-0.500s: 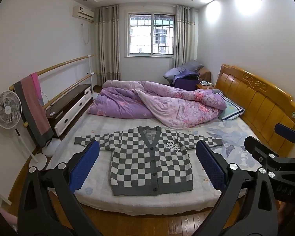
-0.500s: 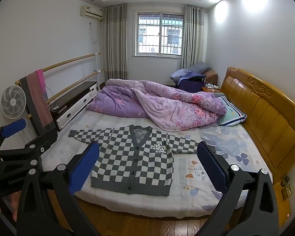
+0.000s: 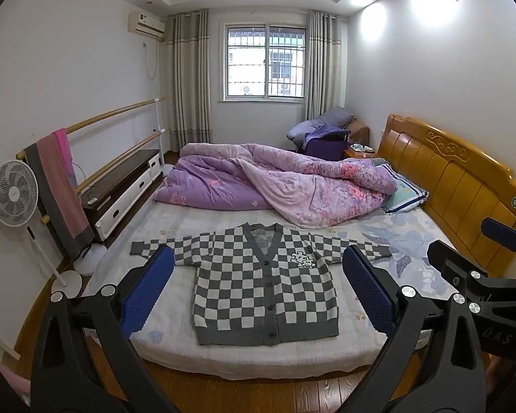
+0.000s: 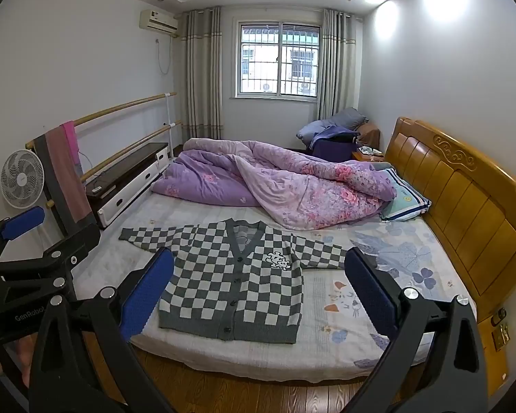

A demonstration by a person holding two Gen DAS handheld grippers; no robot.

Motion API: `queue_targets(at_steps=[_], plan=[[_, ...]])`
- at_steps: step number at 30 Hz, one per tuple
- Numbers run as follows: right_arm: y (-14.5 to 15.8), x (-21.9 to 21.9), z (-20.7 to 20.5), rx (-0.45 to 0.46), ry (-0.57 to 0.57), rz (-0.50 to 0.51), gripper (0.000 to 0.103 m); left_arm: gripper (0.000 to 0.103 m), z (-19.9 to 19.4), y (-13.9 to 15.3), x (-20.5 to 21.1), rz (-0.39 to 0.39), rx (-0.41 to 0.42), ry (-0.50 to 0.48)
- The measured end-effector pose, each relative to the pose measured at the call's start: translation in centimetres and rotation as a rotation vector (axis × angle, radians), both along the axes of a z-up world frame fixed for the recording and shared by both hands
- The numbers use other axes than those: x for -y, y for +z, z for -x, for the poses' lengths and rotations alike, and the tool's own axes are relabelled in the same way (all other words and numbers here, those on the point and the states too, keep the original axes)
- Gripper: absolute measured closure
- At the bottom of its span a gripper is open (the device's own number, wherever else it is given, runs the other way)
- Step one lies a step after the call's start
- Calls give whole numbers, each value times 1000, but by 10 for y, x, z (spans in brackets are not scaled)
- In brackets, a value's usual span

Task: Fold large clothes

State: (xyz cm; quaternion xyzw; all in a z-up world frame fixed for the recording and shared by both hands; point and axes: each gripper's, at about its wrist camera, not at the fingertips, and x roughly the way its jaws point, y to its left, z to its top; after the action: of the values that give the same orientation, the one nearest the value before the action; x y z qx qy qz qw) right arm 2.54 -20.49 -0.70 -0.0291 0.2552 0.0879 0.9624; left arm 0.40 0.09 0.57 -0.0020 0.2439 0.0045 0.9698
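A grey-and-white checked cardigan (image 3: 265, 289) (image 4: 234, 289) lies flat, front up and buttoned, on the near half of the bed (image 3: 175, 347) (image 4: 354, 347), both sleeves spread sideways. My left gripper (image 3: 258, 289) hangs open in front of the bed's near edge, apart from the cardigan, its blue pads (image 3: 144, 296) wide. Beside it, my right gripper (image 4: 258, 292) is open too, with nothing between its pads (image 4: 371, 292). Each gripper shows at the edge of the other's view: the right one (image 3: 492, 261), the left one (image 4: 34, 241).
A crumpled purple floral duvet (image 3: 278, 189) and a striped pillow (image 3: 406, 196) fill the far half of the bed. The wooden headboard (image 3: 464, 179) stands to the right. On the left are a white fan (image 3: 13, 192), a rail with hanging cloth (image 3: 58, 186) and a low cabinet (image 3: 124, 189). Wooden floor (image 3: 258, 395) lies below.
Both views have shifted only slightly; the cardigan lies as it did and both grippers stay open.
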Motion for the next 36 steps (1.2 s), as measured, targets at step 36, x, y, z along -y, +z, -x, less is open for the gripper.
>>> queue_targets(at_steps=[36], plan=[[-4, 3, -5, -11, 1, 3, 7, 5, -3, -4, 8, 1, 5, 2]])
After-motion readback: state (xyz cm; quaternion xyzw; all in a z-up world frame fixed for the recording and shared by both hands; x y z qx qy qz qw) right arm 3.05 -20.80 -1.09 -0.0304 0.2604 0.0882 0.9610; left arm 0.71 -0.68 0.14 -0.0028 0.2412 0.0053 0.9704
